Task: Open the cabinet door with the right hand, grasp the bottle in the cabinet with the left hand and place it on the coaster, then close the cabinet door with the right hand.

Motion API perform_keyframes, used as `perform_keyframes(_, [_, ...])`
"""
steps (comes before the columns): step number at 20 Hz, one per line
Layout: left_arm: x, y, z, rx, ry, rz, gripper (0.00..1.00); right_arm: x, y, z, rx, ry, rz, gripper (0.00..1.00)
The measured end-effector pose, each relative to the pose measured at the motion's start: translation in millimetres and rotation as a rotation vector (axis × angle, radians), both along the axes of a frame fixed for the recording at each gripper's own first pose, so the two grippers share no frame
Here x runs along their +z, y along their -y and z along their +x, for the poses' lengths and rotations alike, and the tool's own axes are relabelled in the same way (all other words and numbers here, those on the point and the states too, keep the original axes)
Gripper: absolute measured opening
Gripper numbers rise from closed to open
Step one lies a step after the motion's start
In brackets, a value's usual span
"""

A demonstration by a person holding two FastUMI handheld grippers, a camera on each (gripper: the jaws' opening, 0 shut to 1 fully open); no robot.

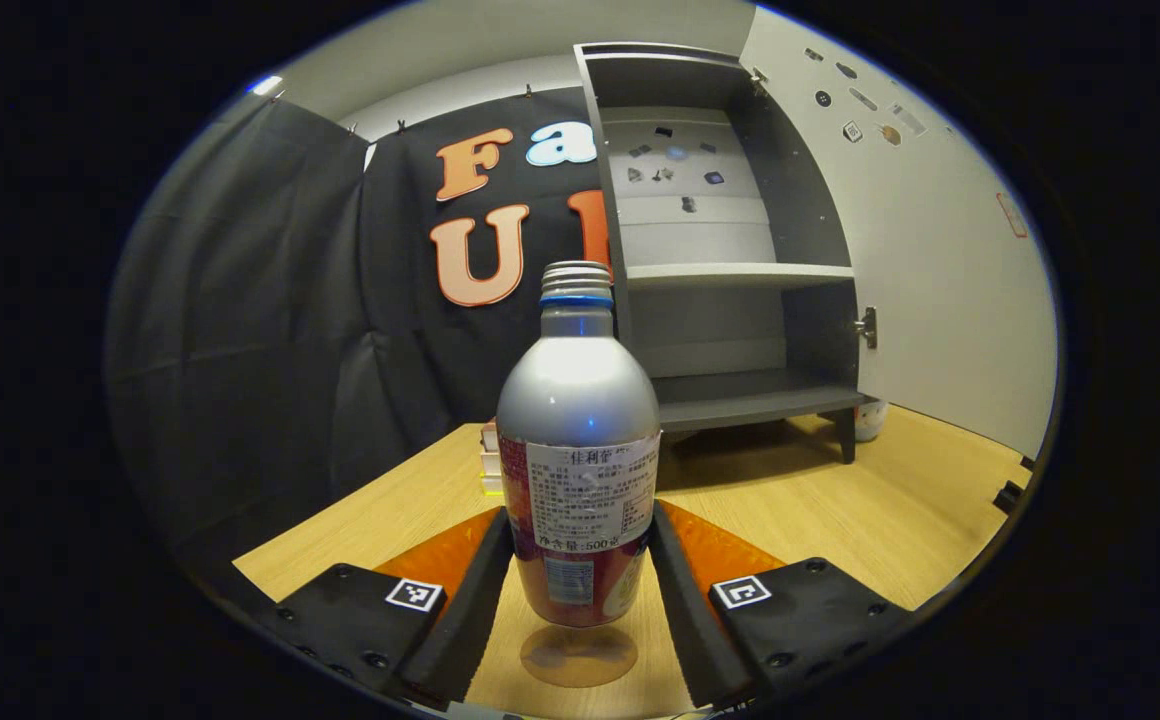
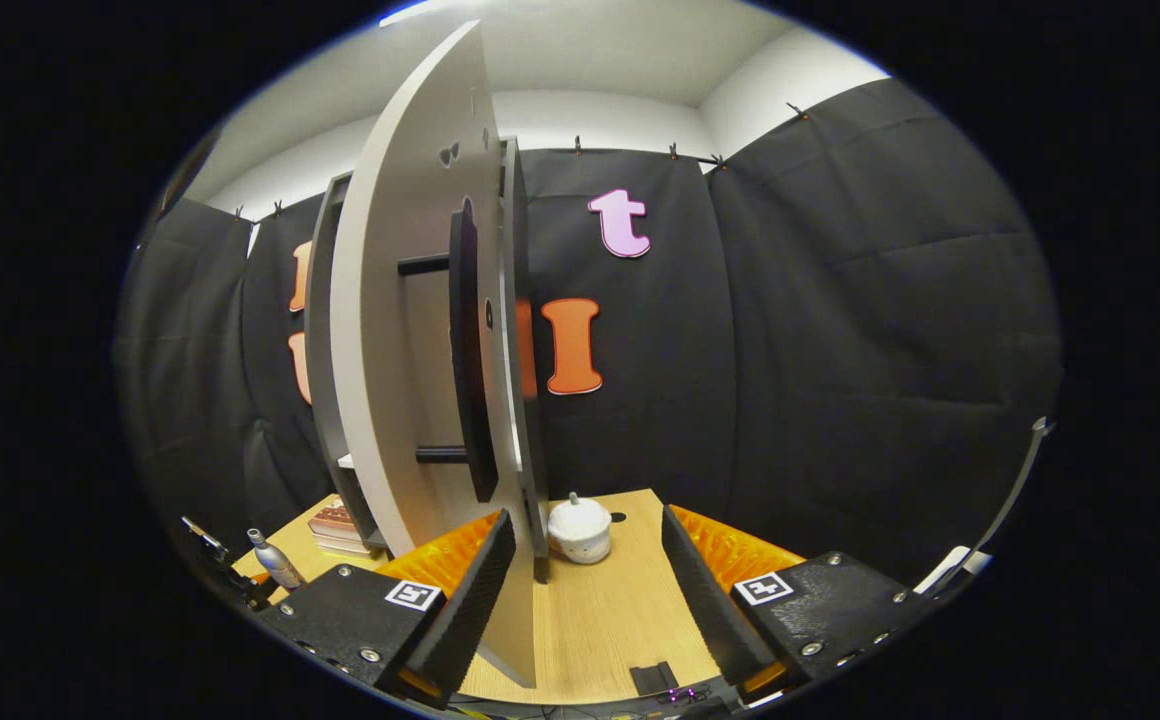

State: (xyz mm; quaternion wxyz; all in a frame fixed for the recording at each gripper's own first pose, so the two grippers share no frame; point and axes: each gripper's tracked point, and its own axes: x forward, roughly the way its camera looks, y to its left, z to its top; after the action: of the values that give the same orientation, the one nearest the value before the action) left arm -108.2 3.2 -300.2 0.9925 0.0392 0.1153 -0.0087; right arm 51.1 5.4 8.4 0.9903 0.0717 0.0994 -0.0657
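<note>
Black cloth (image 2: 840, 300) drapes the booth below white walls (image 1: 940, 260), with a light wooden table (image 1: 840, 510) underneath

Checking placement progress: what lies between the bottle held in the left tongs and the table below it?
In the left gripper view, the silver metal bottle hangs just above a round brown coaster on the light wooden table; nothing else lies between.
</note>
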Motion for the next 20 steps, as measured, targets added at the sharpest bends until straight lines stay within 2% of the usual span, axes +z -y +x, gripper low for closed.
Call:
perform_keyframes(6, [-32,-7,-1,0.027,-0.016,-0.03,0.83,-5,8,-1,-0.045,0.0,0.072,0.91])
perform_keyframes(10, [-48,-4,-7,0.021,-0.024,-0.026,0.83,-9,19,-2,-0.082,0.004,0.066,0.91])
perform_keyframes(20, [-68,-4,-19,0.022,-0.049,-0.04,0.85,-12,20,4,-0.078,0.01,0.106,0.91])
